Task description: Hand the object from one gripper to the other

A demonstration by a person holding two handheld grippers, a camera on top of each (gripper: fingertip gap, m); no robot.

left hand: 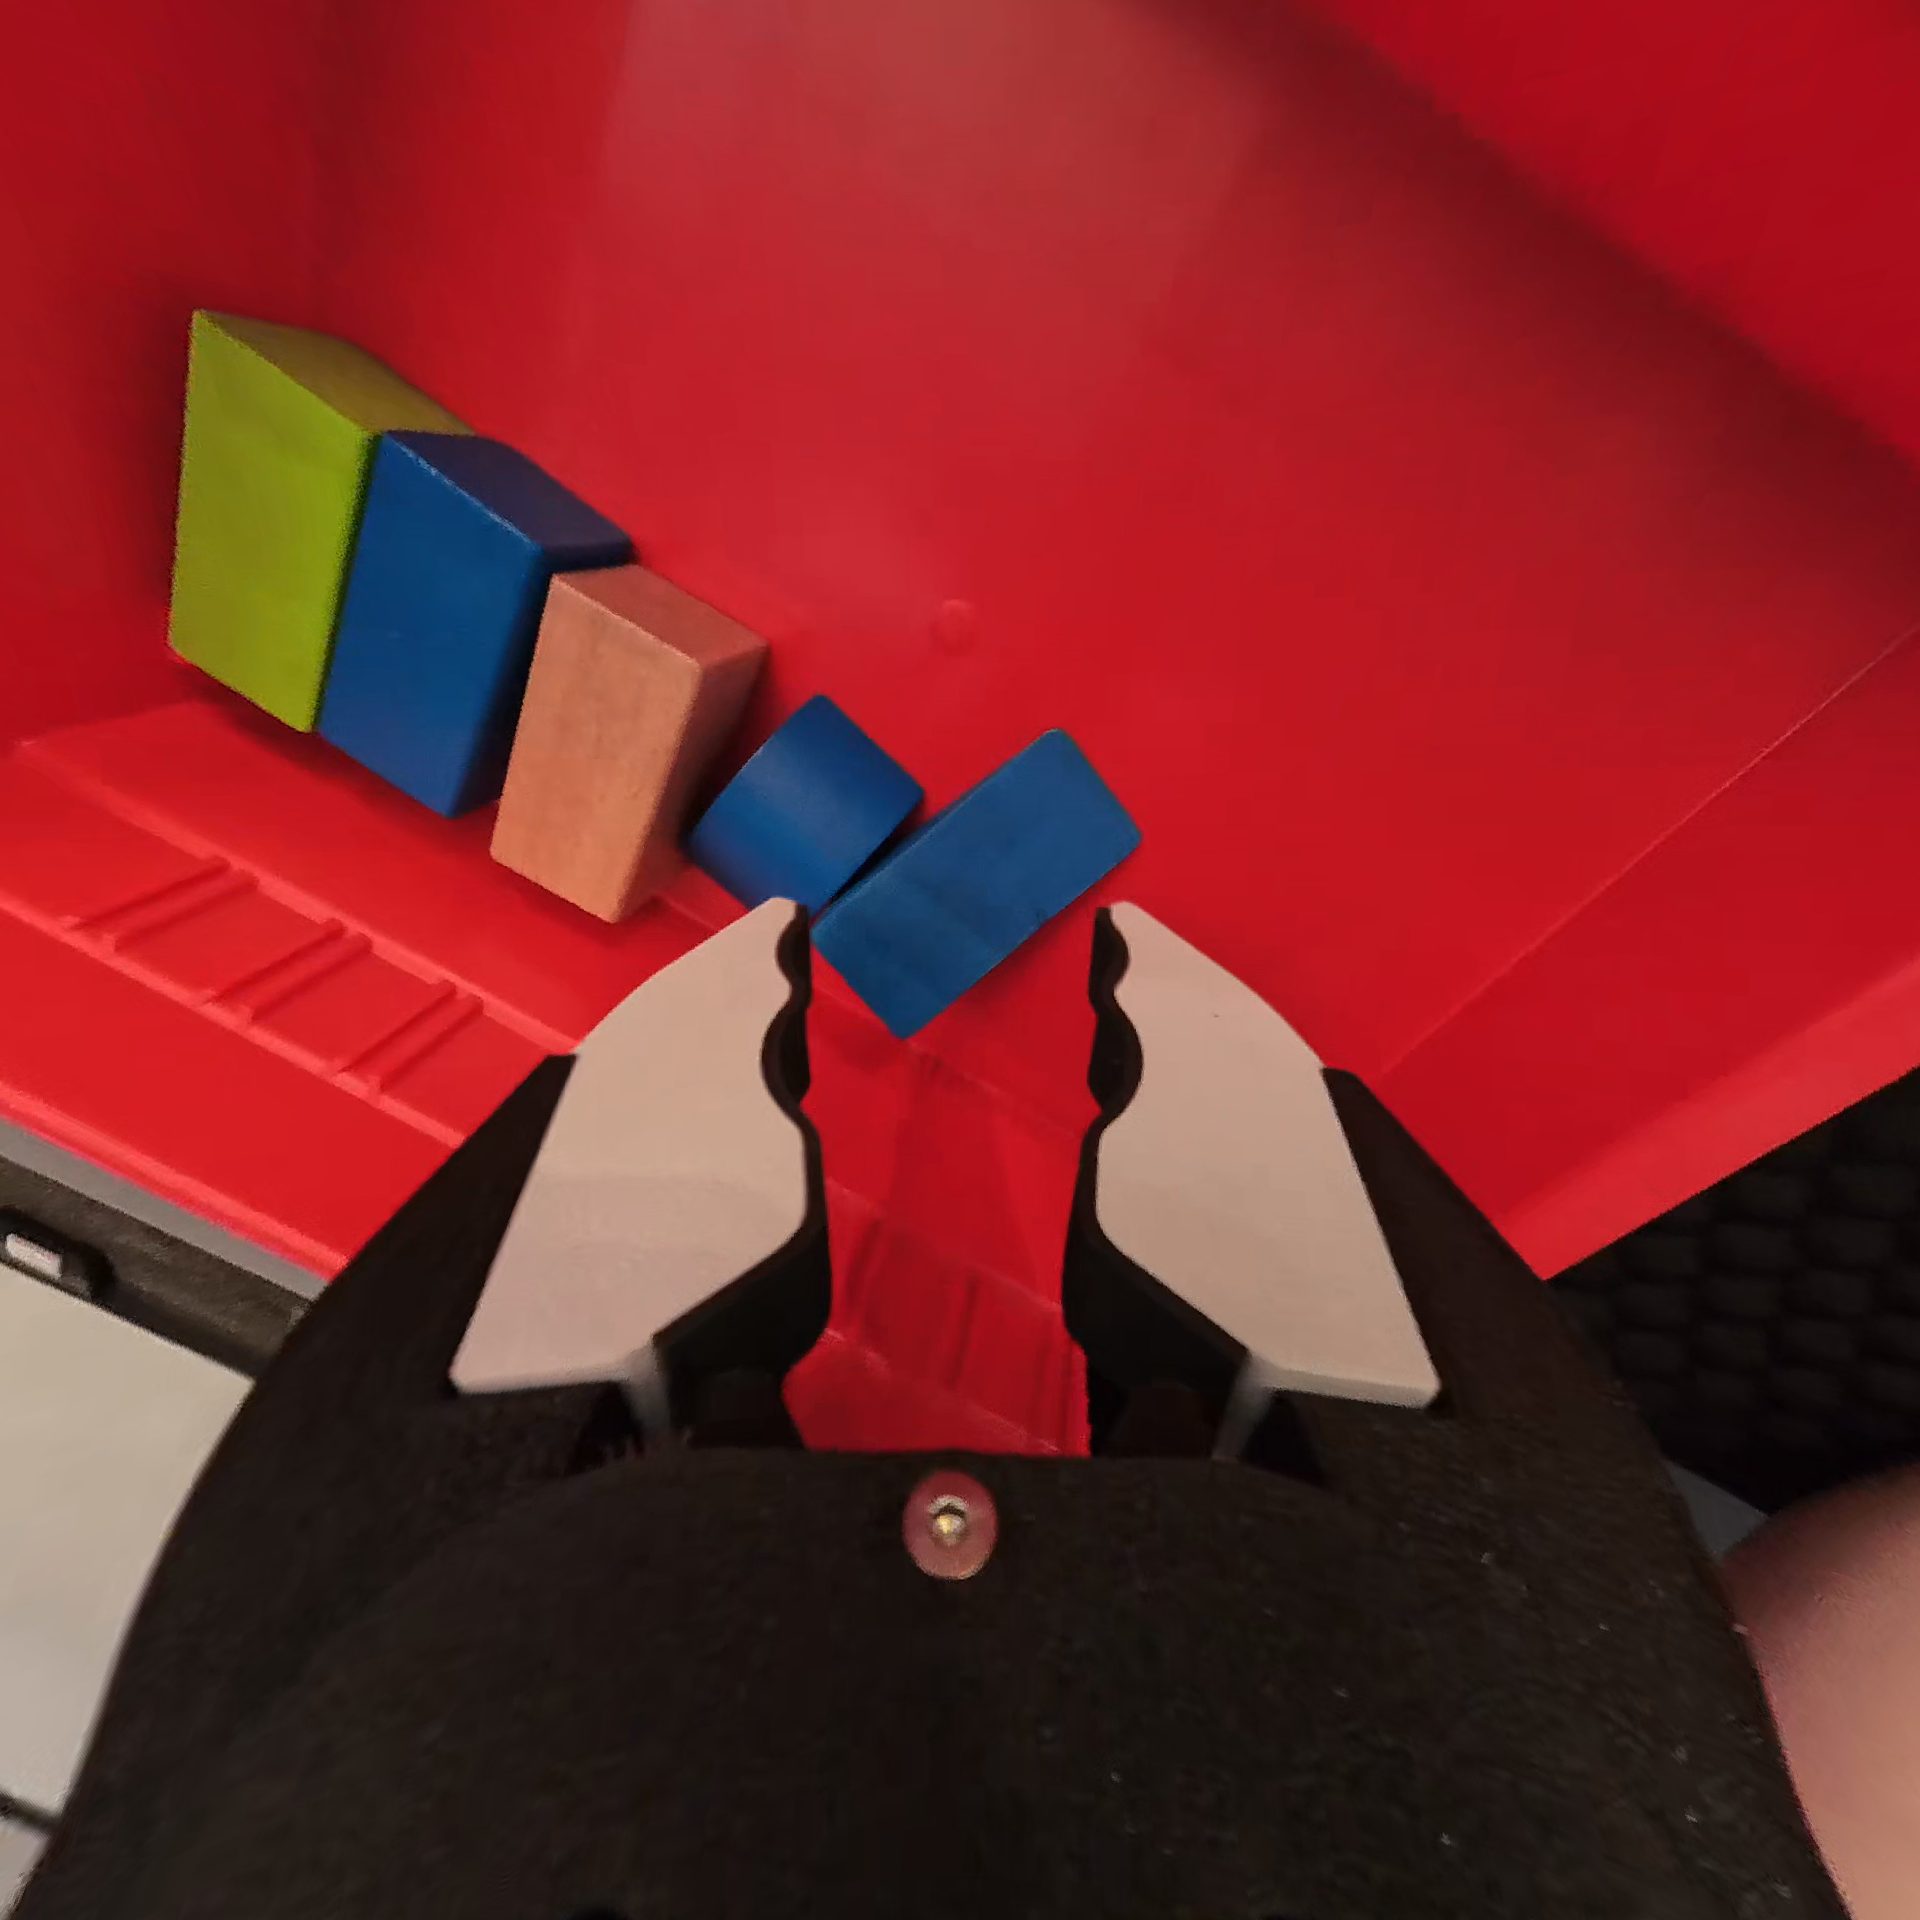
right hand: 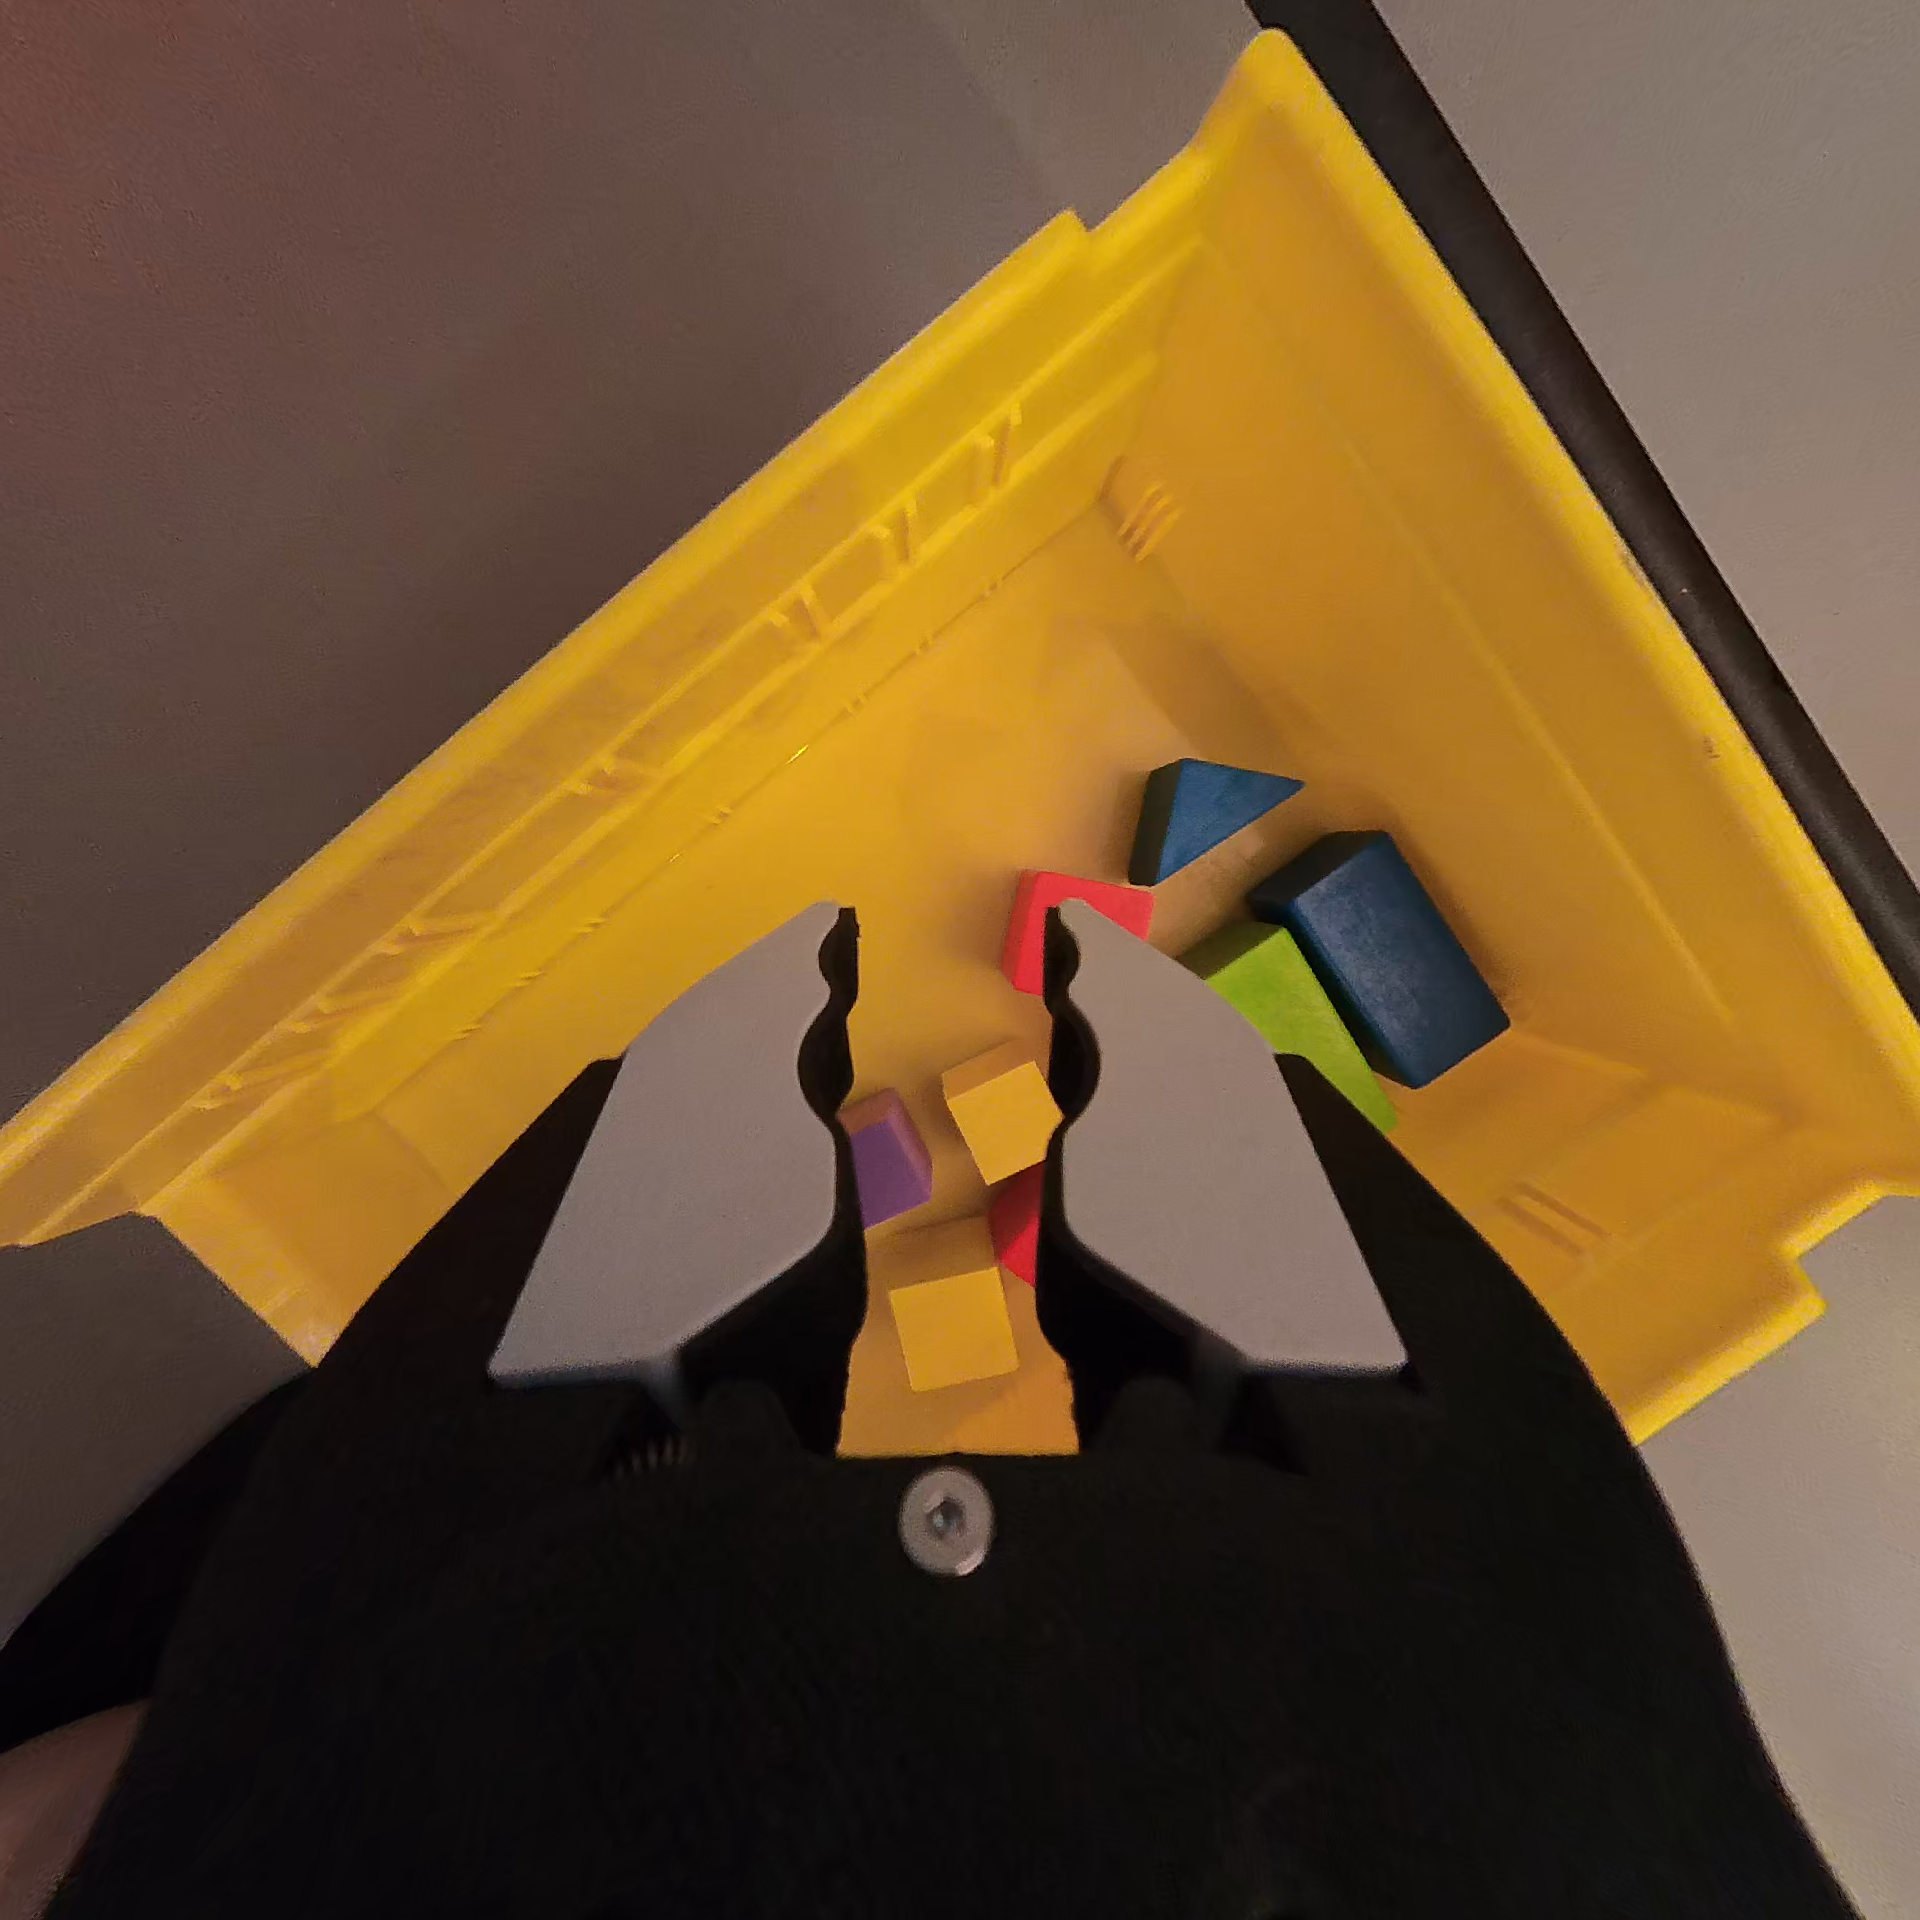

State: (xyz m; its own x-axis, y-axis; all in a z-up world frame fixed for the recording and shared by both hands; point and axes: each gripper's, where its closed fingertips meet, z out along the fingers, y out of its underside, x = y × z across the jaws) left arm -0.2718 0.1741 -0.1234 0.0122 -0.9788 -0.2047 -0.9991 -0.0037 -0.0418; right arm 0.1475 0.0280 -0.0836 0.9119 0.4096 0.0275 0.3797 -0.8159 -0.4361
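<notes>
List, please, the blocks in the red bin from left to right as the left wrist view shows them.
Green block → large blue block → tan block → blue cylinder → flat blue block, which lies just ahead of the open left gripper.

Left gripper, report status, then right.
Left gripper open, empty, over red bin, flat blue block at its tips. Right gripper open, empty, over yellow bin. Nothing blocking.
</notes>
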